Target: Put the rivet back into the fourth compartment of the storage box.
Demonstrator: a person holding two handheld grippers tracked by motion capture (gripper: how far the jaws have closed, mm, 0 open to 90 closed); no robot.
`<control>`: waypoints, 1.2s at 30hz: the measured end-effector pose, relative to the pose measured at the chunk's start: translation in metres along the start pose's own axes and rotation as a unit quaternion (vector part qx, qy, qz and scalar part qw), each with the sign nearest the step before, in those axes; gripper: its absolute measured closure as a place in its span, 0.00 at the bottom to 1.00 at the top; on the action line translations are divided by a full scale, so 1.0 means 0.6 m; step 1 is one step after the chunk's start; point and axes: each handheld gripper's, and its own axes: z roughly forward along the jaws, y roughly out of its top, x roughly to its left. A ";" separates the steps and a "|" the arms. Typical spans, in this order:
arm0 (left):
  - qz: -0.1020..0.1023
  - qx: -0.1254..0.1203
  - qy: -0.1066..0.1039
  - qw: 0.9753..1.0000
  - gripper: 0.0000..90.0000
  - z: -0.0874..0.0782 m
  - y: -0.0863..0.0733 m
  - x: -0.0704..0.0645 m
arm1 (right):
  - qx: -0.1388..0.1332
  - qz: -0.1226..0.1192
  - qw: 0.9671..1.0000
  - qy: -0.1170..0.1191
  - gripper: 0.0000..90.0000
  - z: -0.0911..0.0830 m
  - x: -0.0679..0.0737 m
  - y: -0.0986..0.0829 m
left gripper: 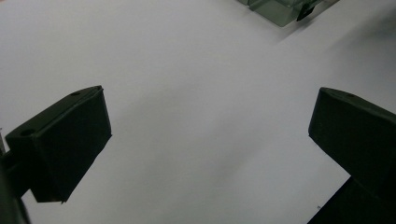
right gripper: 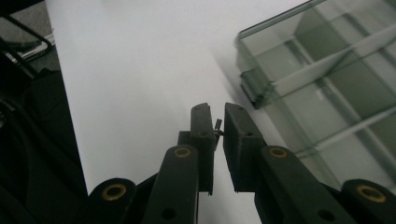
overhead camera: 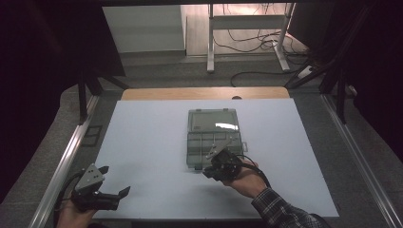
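Observation:
A clear plastic compartment box (overhead camera: 211,142) lies open in the middle of the white table top (overhead camera: 142,142), its lid (overhead camera: 212,120) folded back on the far side. My right gripper (overhead camera: 208,172) hovers at the box's near edge, held by a hand in a plaid sleeve. In the right gripper view its jaws (right gripper: 218,116) are nearly together, pinching a small metal pin-like part (right gripper: 218,127), with the box (right gripper: 322,84) and its dividers just to the right. My left gripper (overhead camera: 114,180) rests at the near left corner, open and with nothing in it (left gripper: 210,130).
A corner of the box (left gripper: 280,9) shows at the top of the left gripper view. Metal rails (overhead camera: 66,156) run along both sides of the table. A wooden strip (overhead camera: 204,93) borders the far edge, with desk legs and cables (overhead camera: 247,42) beyond.

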 end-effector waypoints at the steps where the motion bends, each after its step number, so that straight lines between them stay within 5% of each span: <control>1: -0.001 -0.001 0.000 1.000 0.00 0.000 0.000 0.000 | -0.002 0.003 1.000 -0.002 0.90 -0.003 -0.003 -0.001; 24: -0.003 -0.005 0.000 1.000 0.00 -0.002 0.000 0.000 | -0.057 0.050 0.997 -0.033 0.90 -0.060 -0.059 -0.009; 36: -0.003 -0.006 0.002 1.000 0.00 -0.002 0.000 0.000 | -0.078 0.086 0.991 -0.070 0.89 -0.083 -0.104 -0.021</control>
